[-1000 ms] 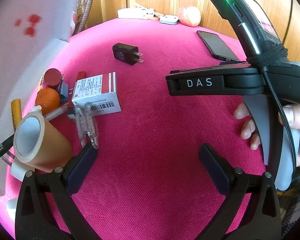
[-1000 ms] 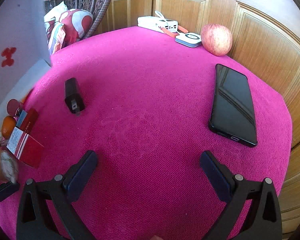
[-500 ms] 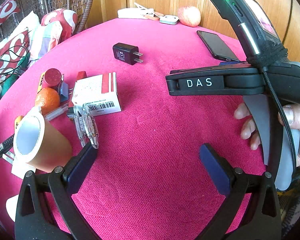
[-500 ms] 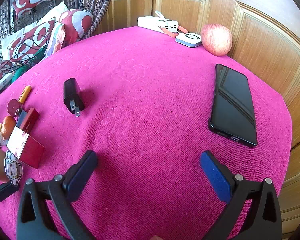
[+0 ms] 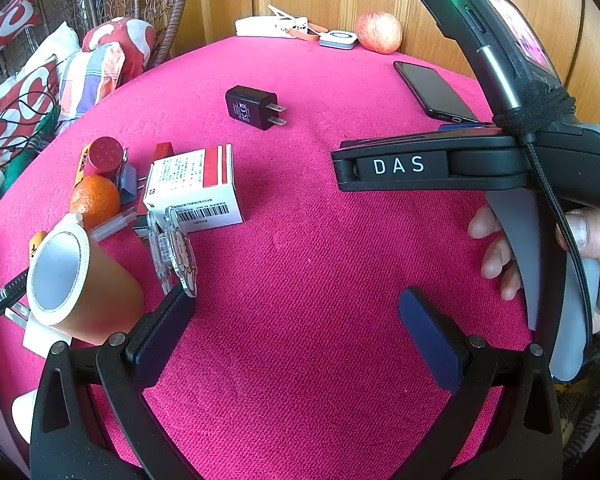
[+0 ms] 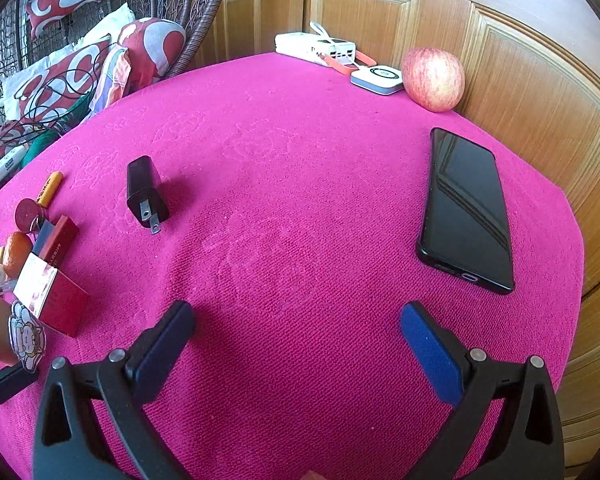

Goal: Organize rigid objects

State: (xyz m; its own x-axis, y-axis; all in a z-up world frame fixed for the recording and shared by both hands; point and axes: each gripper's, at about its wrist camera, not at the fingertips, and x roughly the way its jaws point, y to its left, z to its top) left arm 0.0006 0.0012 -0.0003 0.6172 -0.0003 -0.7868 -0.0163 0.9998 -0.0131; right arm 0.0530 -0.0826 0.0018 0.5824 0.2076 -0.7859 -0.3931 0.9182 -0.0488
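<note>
"DAS" is printed in white on the side of the right gripper [image 5: 396, 166], seen at 2 o'clock in the left wrist view, where it is held level by a hand [image 5: 592, 256] wrapped around its grey handle. A barcode and small, unreadable print are carried by the one red-and-white box [image 5: 194, 184] at 10 o'clock. The left gripper [image 5: 300, 304] is held low over the pink table cover [image 5: 320, 260], its fingers spread wide with nothing between them. The right gripper's fingers are likewise spread and empty. One black charger plug [image 5: 254, 107] lies at 11 o'clock, one black phone [image 6: 466, 208] at 2 o'clock, and one apple [image 6: 434, 79] at 1 o'clock. One tape roll [image 5: 76, 284] and one orange [image 5: 94, 200] are grouped at 9 o'clock beside the box.
</note>
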